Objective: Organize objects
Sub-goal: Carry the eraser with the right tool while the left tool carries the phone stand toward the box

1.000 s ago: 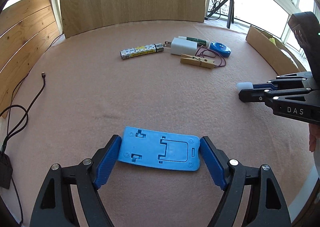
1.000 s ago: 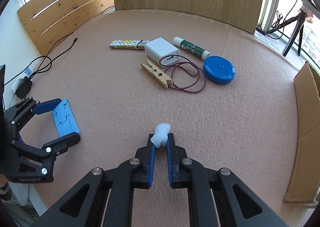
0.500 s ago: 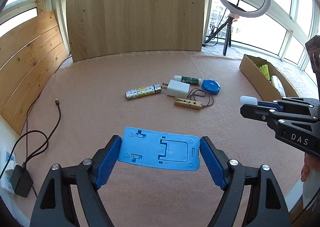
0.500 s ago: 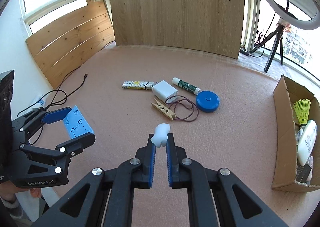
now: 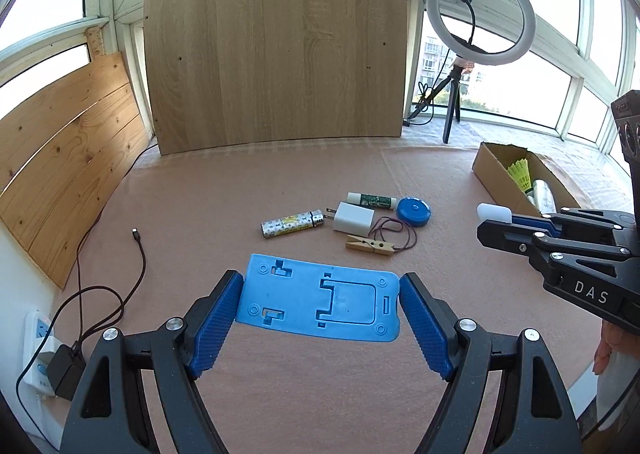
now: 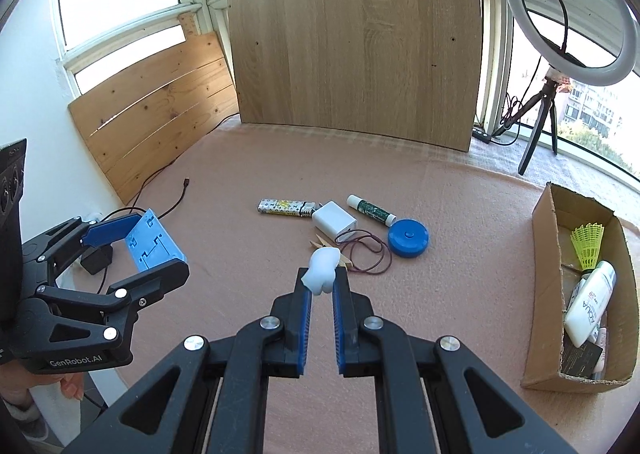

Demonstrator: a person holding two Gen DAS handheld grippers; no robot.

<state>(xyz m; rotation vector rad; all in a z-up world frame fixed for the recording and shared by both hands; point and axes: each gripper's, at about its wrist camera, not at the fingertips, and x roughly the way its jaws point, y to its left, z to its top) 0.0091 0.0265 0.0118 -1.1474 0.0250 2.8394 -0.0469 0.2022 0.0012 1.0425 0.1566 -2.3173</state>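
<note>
My left gripper (image 5: pixel 320 300) is shut across the short ends of a flat blue plastic phone stand (image 5: pixel 320 302), held well above the pink mat; the same stand (image 6: pixel 154 244) shows at the left of the right wrist view. My right gripper (image 6: pixel 322 278) is shut on a small white soft lump (image 6: pixel 322 268), seen from the side as the white lump (image 5: pixel 494 211). On the mat lie a patterned lighter (image 5: pixel 292 223), a white charger (image 5: pixel 354 217), a glue stick (image 5: pixel 372 199), a blue round tape measure (image 5: pixel 414 211), a wooden clothespin (image 5: pixel 370 246) and a dark rubber band (image 5: pixel 394 234).
An open cardboard box (image 6: pixel 546 282) at the right holds a yellow shuttlecock (image 6: pixel 588 240) and a white bottle (image 6: pixel 592 302). A wood panel (image 5: pixel 276 49) stands at the back, a ring light (image 5: pixel 480 13) on a tripod behind. A cable (image 5: pixel 138 250) and power strip (image 5: pixel 38 354) lie left.
Both grippers have risen together with their loads, so the mat and its objects look smaller and farther, and the box and ring light have come into view. Neither grip has changed.
</note>
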